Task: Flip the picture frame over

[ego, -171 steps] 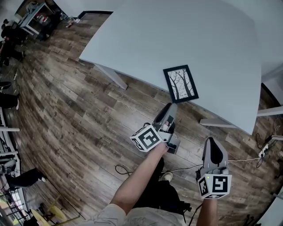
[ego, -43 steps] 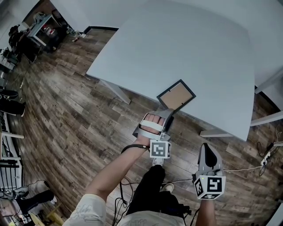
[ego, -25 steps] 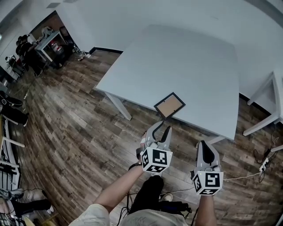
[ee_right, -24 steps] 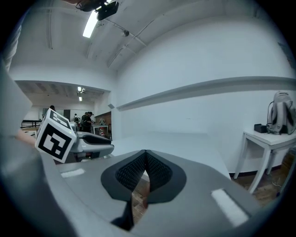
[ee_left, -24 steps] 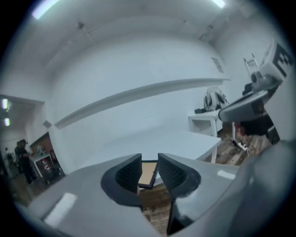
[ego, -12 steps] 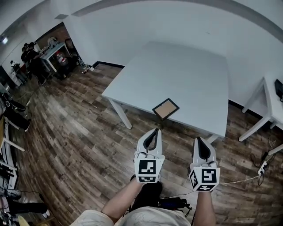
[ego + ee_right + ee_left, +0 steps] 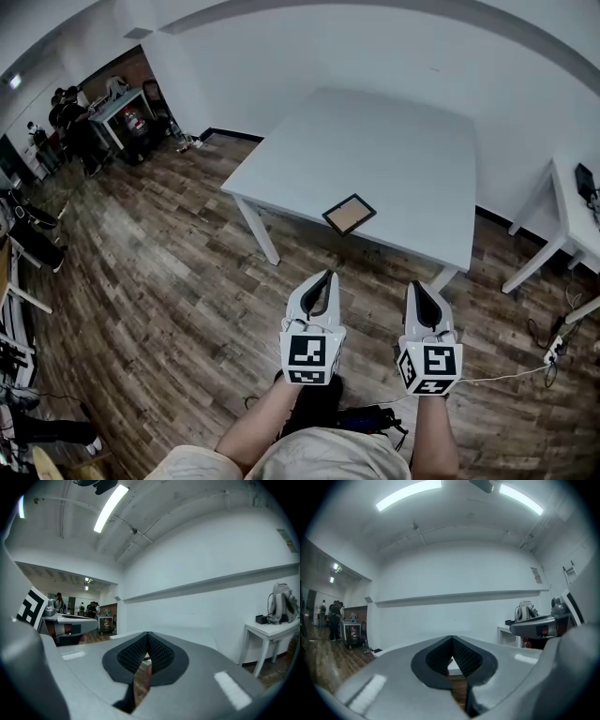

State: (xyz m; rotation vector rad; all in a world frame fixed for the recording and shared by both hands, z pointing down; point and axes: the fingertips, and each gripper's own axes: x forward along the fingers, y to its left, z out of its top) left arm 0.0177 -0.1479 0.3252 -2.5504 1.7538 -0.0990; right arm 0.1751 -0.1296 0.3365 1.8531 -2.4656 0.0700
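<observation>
Both sets of jaws are clenched shut with nothing in them: the tips meet on the left gripper (image 7: 325, 275) and on the right gripper (image 7: 413, 284). The grippers sit side by side, pretty much level, out over the wood floor (image 7: 169, 262) and well apart from the white tabletop (image 7: 394, 141). The picture frame (image 7: 349, 214) lies flat near the tabletop's front edge, brown backing up, black border round it. A few people (image 7: 66, 112) are standing way off at the far left.

A white table (image 7: 394, 150) stands on wood floor (image 7: 159, 281), people (image 7: 80, 131) beyond.
</observation>
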